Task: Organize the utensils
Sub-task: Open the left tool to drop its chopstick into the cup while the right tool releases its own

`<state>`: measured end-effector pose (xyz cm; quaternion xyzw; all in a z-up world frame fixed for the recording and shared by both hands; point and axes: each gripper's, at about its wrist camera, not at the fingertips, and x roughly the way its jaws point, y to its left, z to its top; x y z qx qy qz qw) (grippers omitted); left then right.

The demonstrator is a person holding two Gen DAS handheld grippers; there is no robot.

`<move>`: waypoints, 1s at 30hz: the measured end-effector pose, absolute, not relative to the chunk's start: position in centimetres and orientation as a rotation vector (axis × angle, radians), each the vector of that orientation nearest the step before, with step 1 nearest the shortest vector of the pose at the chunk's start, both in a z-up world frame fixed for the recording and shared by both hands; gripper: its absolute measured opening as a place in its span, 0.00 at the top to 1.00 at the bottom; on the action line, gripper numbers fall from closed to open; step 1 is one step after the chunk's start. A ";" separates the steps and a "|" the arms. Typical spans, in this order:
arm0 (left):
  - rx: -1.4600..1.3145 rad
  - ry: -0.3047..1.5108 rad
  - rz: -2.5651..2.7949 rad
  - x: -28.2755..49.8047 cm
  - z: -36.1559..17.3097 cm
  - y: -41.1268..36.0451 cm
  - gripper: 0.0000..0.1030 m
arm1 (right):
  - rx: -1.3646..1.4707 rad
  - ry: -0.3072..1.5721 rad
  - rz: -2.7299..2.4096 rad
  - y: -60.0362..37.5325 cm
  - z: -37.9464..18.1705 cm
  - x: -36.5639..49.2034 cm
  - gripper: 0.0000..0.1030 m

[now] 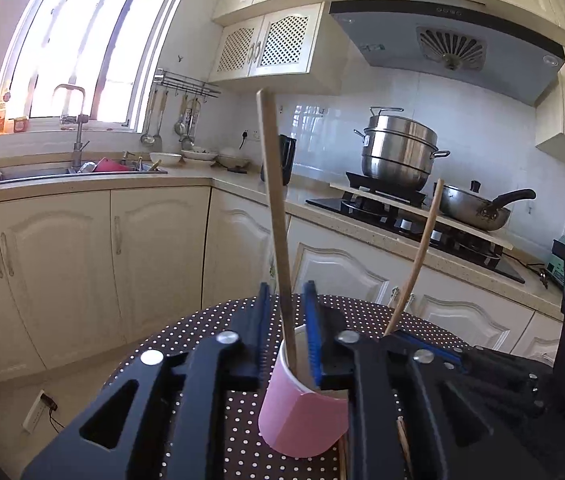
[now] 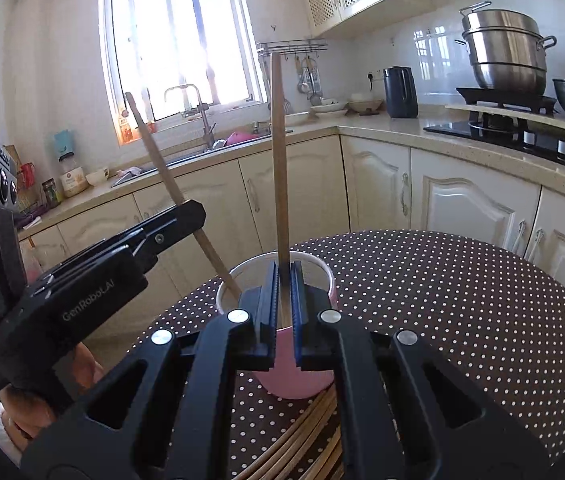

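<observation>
A pink cup (image 1: 302, 420) (image 2: 302, 384) stands on the dotted round table (image 2: 462, 300). My left gripper (image 1: 285, 332) has its jaws apart around a wooden chopstick (image 1: 276, 216) whose lower end is in the cup. My right gripper (image 2: 283, 308) is shut on another wooden chopstick (image 2: 278, 160), held upright over the cup. In the right wrist view the left gripper (image 2: 186, 216) comes in from the left, around the leaning chopstick (image 2: 170, 184). In the left wrist view the right gripper (image 1: 402, 344) holds its chopstick (image 1: 418, 260). Several more chopsticks (image 2: 306, 440) lie by the cup.
Cream kitchen cabinets (image 1: 82, 272) run behind the table. A sink with a tap (image 1: 74, 132) sits under the window. A steel steamer pot (image 1: 398, 152) and a pan (image 1: 478, 204) stand on the hob. A dark kettle (image 2: 400, 86) stands on the counter.
</observation>
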<state>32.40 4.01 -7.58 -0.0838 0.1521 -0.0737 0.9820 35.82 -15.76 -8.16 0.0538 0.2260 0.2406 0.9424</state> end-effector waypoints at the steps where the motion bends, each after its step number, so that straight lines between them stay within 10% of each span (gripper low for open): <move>1: -0.165 0.306 -0.144 32.2 -7.5 4.1 0.66 | 0.115 0.466 0.491 -15.8 -8.1 35.8 0.93; 6: -0.145 0.317 -0.138 31.1 -7.1 4.5 0.54 | 0.125 0.479 0.448 -16.0 -7.9 35.3 0.83; 9: -0.135 0.317 -0.134 30.4 -6.7 4.8 0.44 | 0.124 0.463 0.435 -16.1 -7.5 34.5 0.52; 30: -0.175 0.389 -0.211 25.6 -4.2 6.8 0.38 | 0.136 0.433 0.380 -18.4 -4.2 28.5 0.49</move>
